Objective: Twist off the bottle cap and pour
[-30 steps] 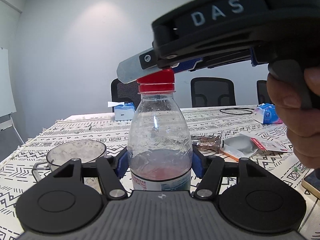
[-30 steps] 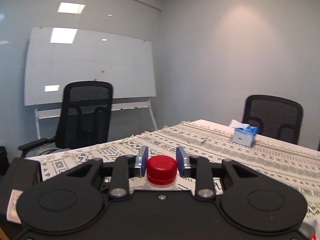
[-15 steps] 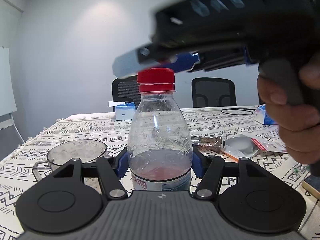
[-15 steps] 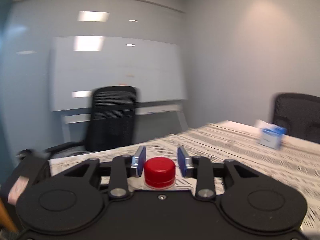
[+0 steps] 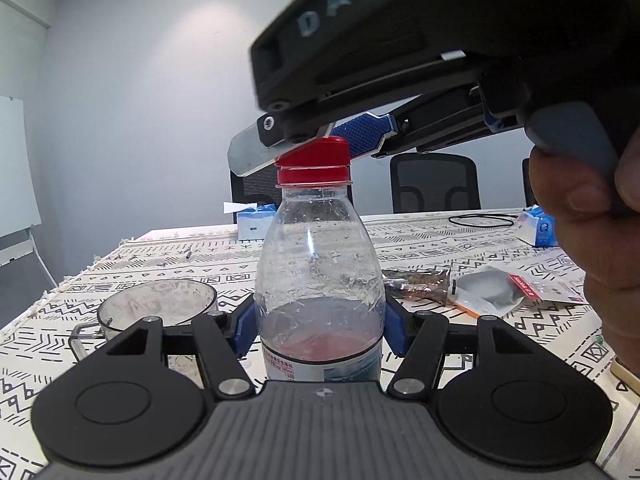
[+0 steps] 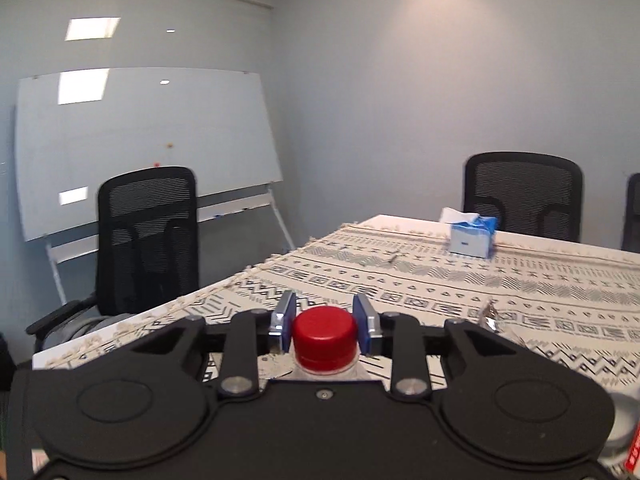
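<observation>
A clear plastic bottle point(image 5: 318, 276) with a little pink liquid stands upright on the patterned tablecloth. My left gripper point(image 5: 320, 326) is shut on its lower body. Its red cap point(image 5: 314, 158) is on the neck. My right gripper point(image 6: 325, 328) sits around the cap point(image 6: 325, 332) from the side, blue pads on each side with narrow gaps showing, so it is open. The right gripper also shows in the left wrist view point(image 5: 308, 142), held by a hand. A clear glass cup point(image 5: 158, 306) with a handle stands to the left of the bottle.
A tissue box point(image 5: 256, 222) stands at the far edge, also in the right wrist view point(image 6: 472, 236). Snack wrappers and a grey pouch point(image 5: 484, 290) lie right of the bottle. A black cable point(image 5: 482, 220) and office chairs point(image 6: 148, 236) lie beyond.
My right gripper lifted off the cap, swung round, and came back down around it at a new angle. The bottle and left gripper stayed still.
</observation>
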### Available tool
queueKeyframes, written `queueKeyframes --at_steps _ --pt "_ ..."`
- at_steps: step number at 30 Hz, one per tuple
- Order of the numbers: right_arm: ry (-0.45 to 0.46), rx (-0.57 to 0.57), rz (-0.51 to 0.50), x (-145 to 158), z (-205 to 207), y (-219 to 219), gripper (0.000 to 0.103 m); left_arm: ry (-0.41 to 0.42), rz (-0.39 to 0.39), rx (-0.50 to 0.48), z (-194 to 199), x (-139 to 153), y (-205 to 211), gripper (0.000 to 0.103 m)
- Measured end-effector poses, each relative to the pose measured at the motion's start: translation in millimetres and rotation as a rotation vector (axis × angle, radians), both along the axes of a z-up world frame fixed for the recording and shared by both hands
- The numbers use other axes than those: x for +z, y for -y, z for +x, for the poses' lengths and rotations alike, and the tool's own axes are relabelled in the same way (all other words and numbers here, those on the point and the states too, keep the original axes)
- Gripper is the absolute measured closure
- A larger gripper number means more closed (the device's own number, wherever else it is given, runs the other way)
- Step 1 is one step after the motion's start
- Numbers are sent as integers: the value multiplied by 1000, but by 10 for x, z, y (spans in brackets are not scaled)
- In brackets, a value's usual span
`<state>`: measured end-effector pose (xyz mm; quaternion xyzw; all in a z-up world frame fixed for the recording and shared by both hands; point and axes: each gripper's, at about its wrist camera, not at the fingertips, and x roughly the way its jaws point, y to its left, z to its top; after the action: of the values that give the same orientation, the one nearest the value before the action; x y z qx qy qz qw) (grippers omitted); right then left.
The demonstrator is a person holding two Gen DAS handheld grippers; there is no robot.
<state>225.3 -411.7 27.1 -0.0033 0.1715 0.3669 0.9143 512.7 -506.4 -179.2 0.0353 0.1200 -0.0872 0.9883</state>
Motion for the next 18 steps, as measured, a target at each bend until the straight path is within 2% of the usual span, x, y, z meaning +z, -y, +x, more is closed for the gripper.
queueKeyframes --at_steps 2,3,7,10,13,16,18 --pt "9 66 6 -4 61 40 71 1 -4 -1 -133 26 -27 45" --pt "18 91 7 -12 78 54 71 1 -5 -2 -372 56 -128 45" --pt "96 240 29 -90 154 154 71 -5 -21 -9 -439 88 -132 45" --pt "109 359 71 -136 279 260 70 -9 -26 -13 -403 89 -93 45" --pt "84 292 78 -98 225 190 68 -7 -21 -7 -298 62 9 45" --pt "114 153 39 -36 39 -19 52 0 3 6 -243 45 97 44" --pt "91 66 50 -21 8 -137 53 0 2 11 -177 40 131 44"
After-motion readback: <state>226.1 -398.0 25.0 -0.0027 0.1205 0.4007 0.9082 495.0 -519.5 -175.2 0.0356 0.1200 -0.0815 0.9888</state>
